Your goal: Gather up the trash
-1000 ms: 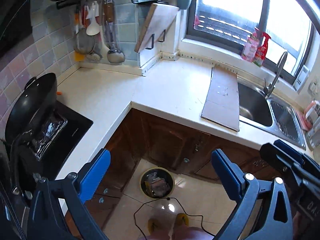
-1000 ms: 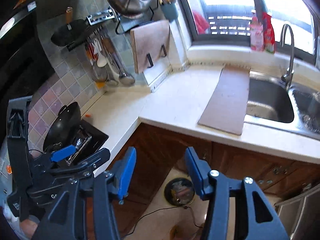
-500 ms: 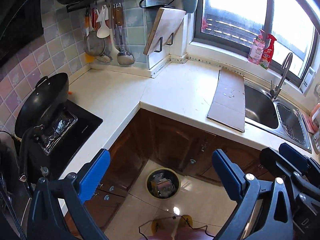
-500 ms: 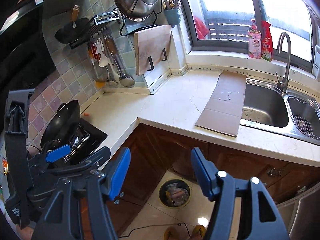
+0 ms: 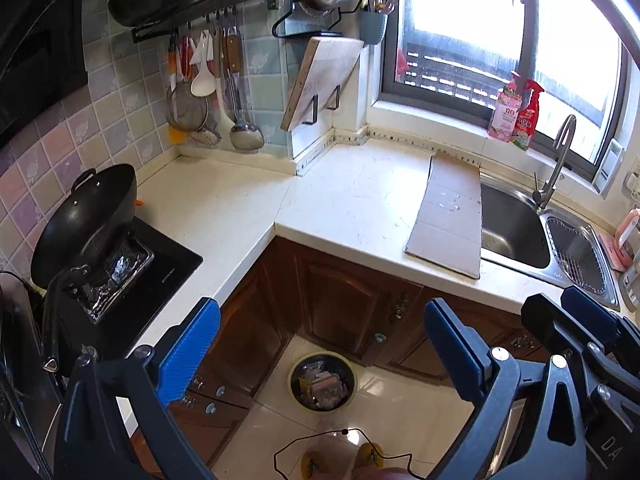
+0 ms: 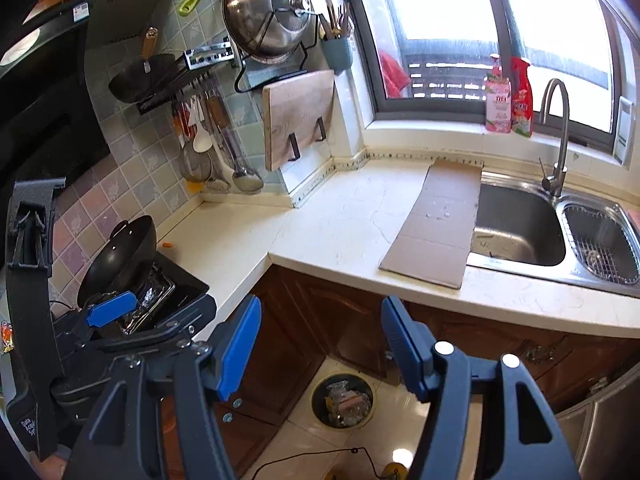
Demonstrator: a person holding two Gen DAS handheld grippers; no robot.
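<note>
Both hand-held tools hang above the corner of a kitchen, pointing down toward the floor. The left gripper (image 5: 320,344), with its blue pads spread wide, holds nothing — between the pads one sees only the brown wooden cabinet doors (image 5: 340,296) and the floor. The right gripper (image 6: 320,344) has just been opening its jaws, and they stand apart with nothing between them.

The trash lies in a round bin with a yellowish rim (image 5: 323,382), which stands on the glossy pale floor tiles (image 5: 420,412) in front of the cabinet corner; it is filled with crumpled wrappers. In the right wrist view the same bin (image 6: 343,400) shows just under the gap of the jaws.

On the white L-shaped countertop (image 5: 224,208) a flat sheet of brown cardboard (image 5: 450,216) lies just beside the steel sink (image 5: 512,224), its edge reaching over the basin. A black wok (image 5: 86,216) rests tilted on the black stove at the left.
</note>
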